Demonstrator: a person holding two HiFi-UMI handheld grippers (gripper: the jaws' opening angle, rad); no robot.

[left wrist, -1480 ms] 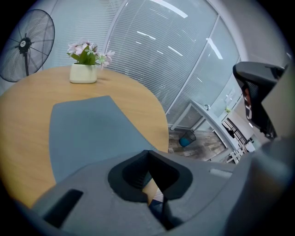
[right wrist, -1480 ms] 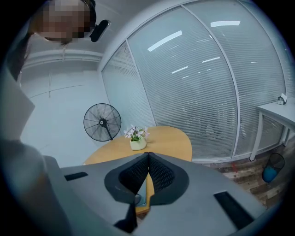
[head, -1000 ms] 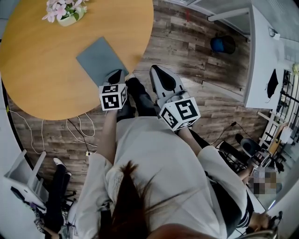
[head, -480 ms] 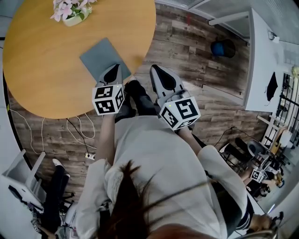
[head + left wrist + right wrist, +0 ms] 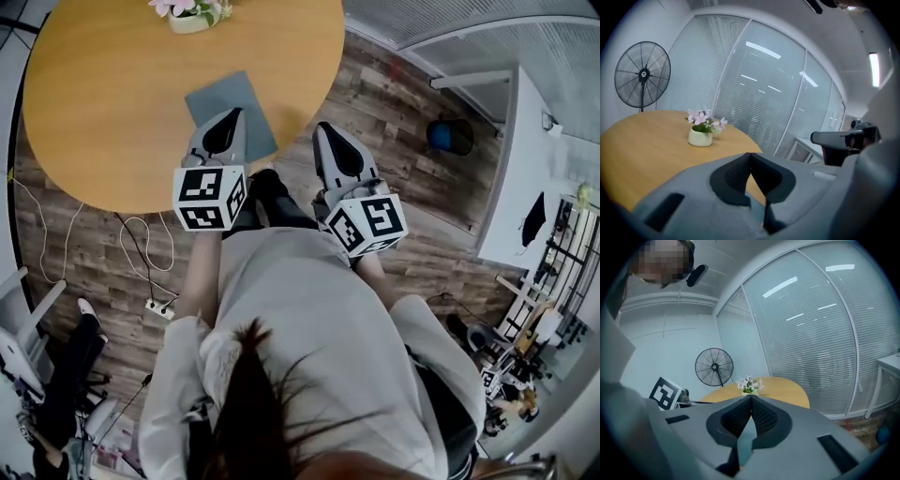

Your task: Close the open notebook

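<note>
A grey-blue notebook (image 5: 225,94) lies closed and flat on the round wooden table (image 5: 103,103), near the table's front edge. My left gripper (image 5: 228,114) hangs above the notebook's near half, its jaws shut with nothing between them, as the left gripper view (image 5: 750,153) shows. My right gripper (image 5: 324,128) is over the wooden floor just right of the table edge. It is shut and empty too, its tips meeting in the right gripper view (image 5: 751,396). The left gripper's marker cube (image 5: 665,393) shows at that view's left.
A small white pot of pink flowers (image 5: 192,14) (image 5: 700,136) stands at the table's far side. Beyond the table are a standing fan (image 5: 642,75) and glass walls with blinds. Cables and a power strip (image 5: 155,307) lie on the floor at left; a white desk (image 5: 525,159) stands at right.
My left gripper has risen and moved forward from the notebook's near edge to above it. The right gripper has shifted a little. The notebook stays closed.
</note>
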